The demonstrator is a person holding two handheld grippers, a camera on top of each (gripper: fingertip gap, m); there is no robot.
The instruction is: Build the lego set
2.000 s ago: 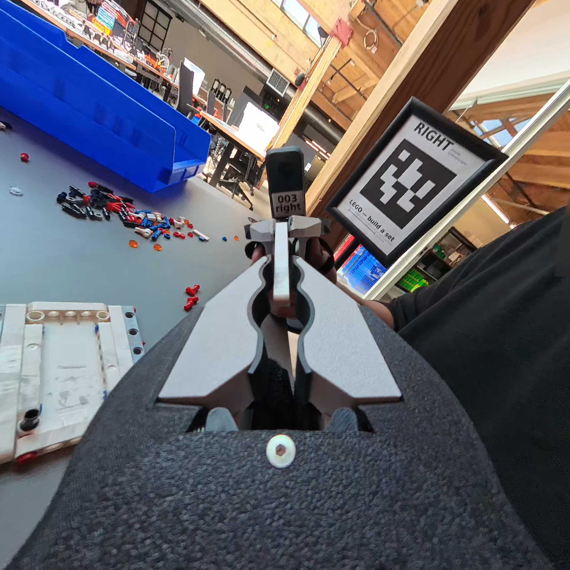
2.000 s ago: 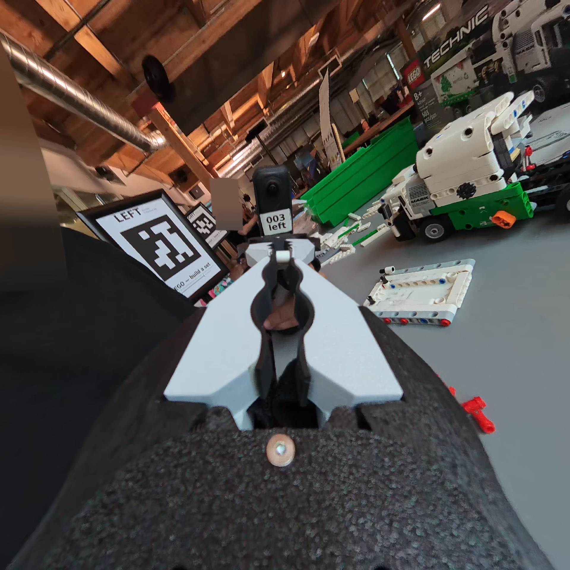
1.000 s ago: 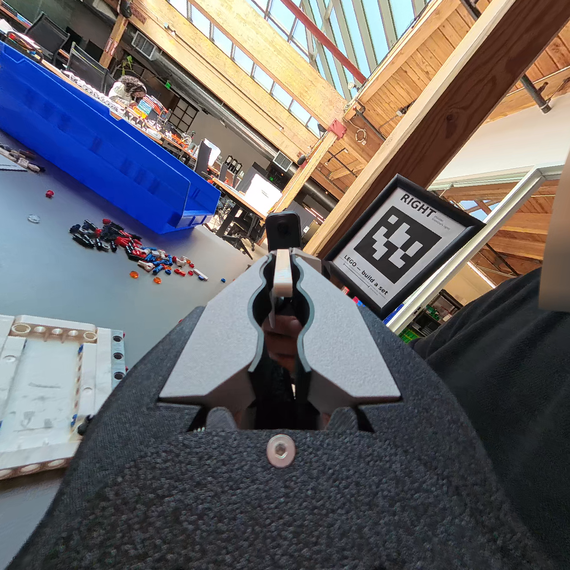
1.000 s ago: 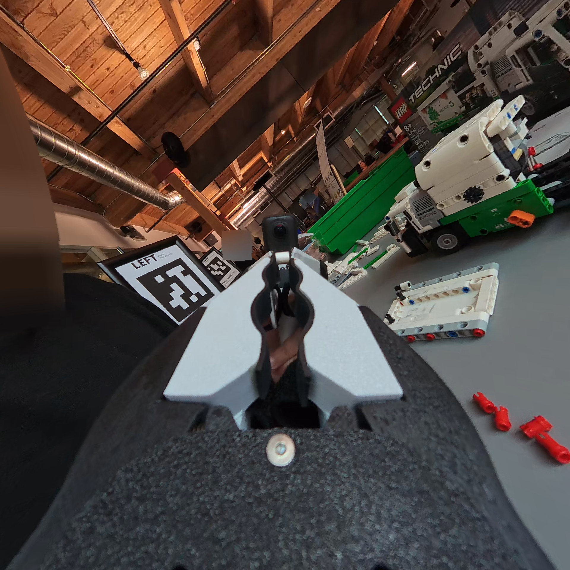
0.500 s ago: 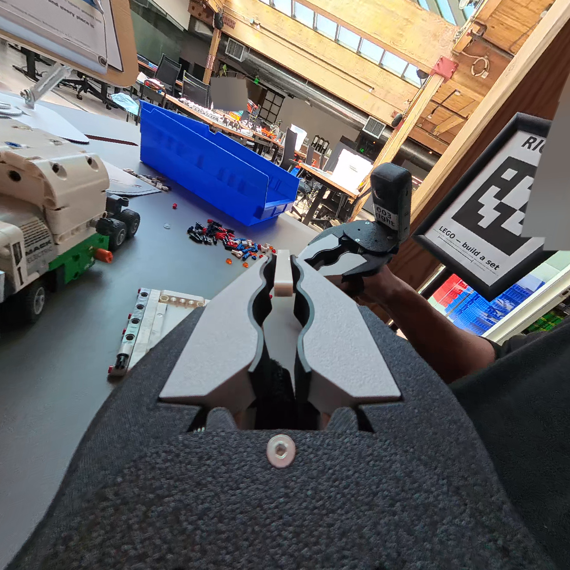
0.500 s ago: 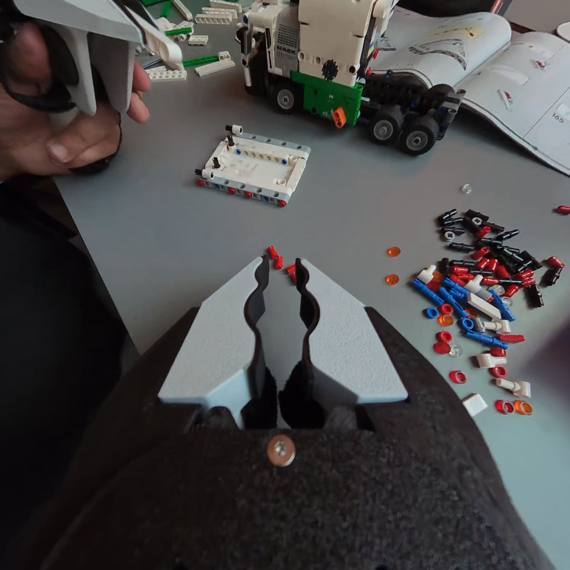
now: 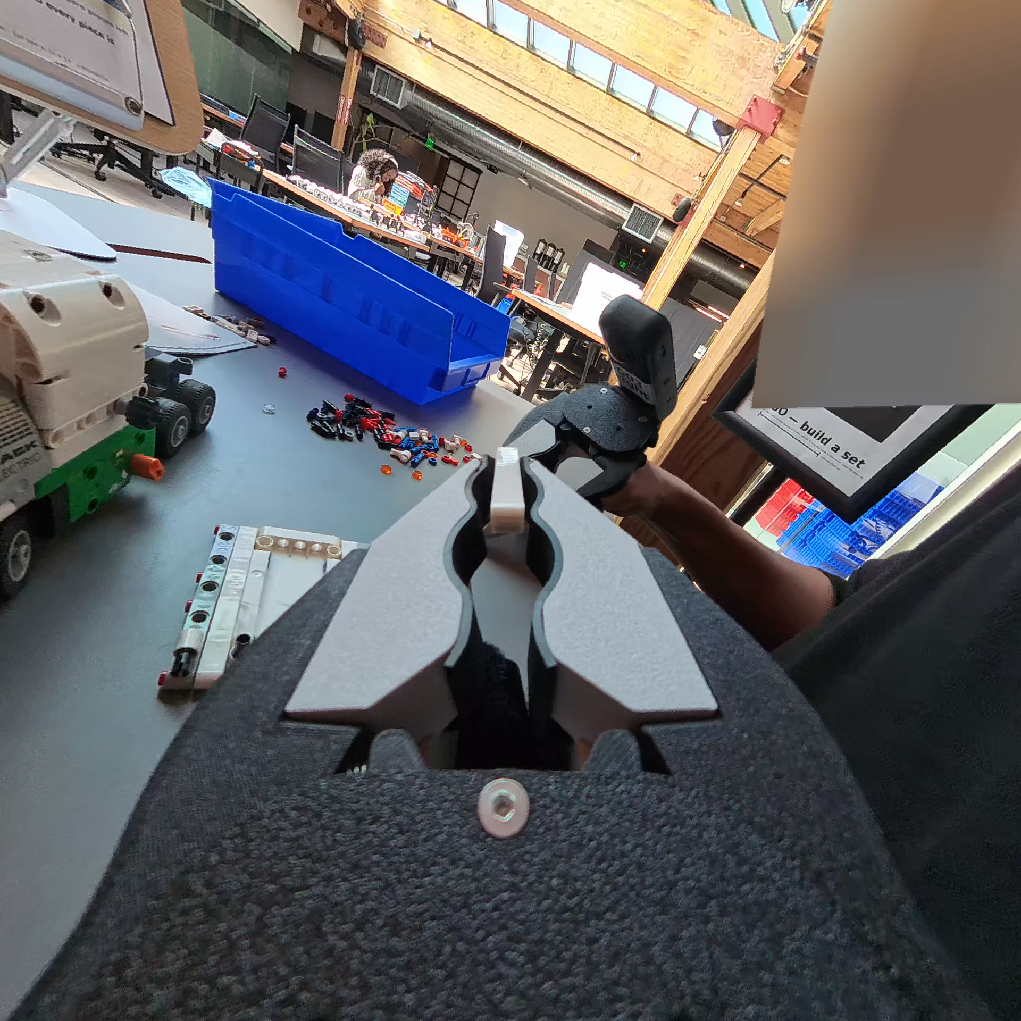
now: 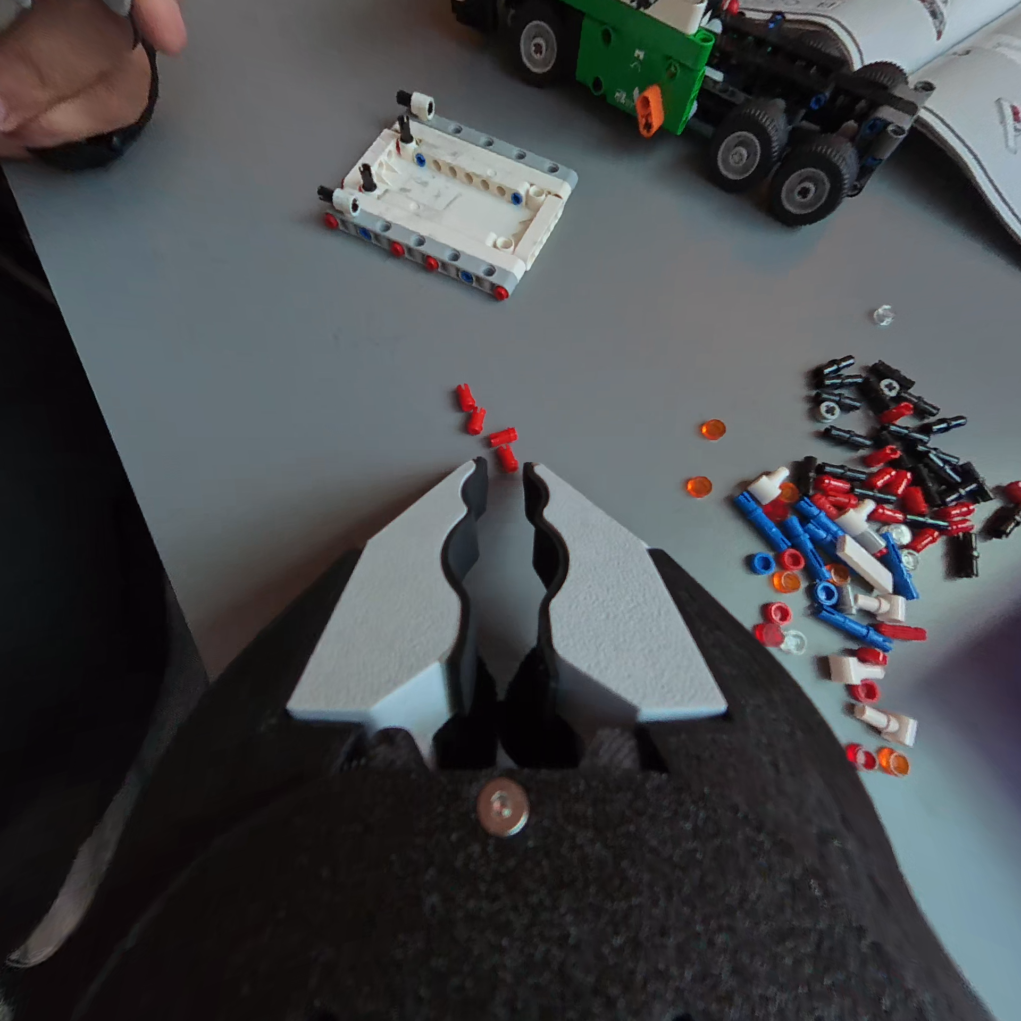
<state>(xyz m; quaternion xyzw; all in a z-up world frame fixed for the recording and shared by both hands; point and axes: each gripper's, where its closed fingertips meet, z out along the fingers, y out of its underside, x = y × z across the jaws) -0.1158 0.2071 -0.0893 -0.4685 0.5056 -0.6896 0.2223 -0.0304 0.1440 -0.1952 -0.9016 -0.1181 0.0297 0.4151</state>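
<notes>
Left tongs (image 7: 504, 469) gripping white piece (image 7: 505, 491)

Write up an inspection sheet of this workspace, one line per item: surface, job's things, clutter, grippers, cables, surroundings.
Surface: grey table, mostly bare near its edge.
Job's things: truck at the far side; white panel lying flat before it; four red pins close together near the right gripper; parts pile to their right; white piece.
Clutter: open booklet behind the truck; blue bin.
Grippers: left gripper shut on the white piece; right gripper open, empty, pointing at the red pins.
Cables: nothing seen.
Surroundings: workshop with timber beams, desks, a person seated far off.
</notes>
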